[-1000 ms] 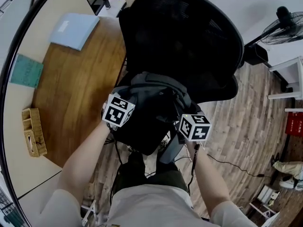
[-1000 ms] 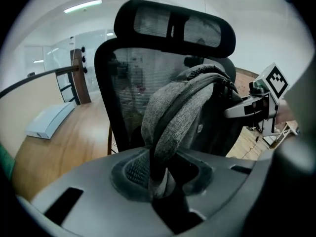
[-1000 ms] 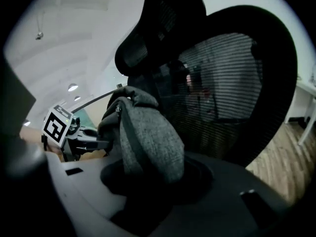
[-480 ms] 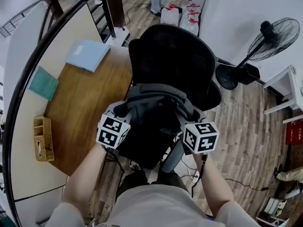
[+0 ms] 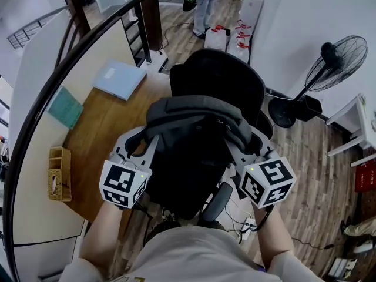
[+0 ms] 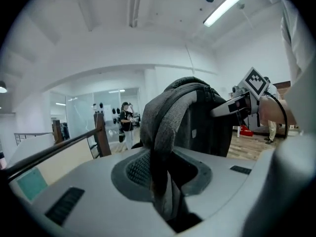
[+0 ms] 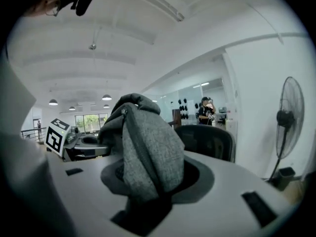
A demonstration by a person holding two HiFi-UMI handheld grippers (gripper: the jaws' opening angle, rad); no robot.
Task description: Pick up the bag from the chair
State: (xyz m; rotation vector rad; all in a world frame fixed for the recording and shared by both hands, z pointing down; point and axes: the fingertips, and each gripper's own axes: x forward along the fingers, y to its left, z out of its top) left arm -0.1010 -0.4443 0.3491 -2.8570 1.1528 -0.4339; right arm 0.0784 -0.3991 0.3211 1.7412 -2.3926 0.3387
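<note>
Wood-plank floor (image 5: 305,151), wooden desk (image 5: 106,134), standing fan (image 5: 338,54), white wall (image 5: 305,10)

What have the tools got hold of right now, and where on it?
The backpack: left tool shut on a grey fabric fold at its left side, right tool on a grey fold at its right side.

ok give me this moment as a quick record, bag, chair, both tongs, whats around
object: bag, a grey and black backpack
support: chair, black office type, its back behind the bag
left: left tongs shut on grey fabric of the bag
right: right tongs shut on grey fabric of the bag
seat contact: hidden under the bag, cannot tell
nearby: wooden desk to the left, standing fan to the right
</note>
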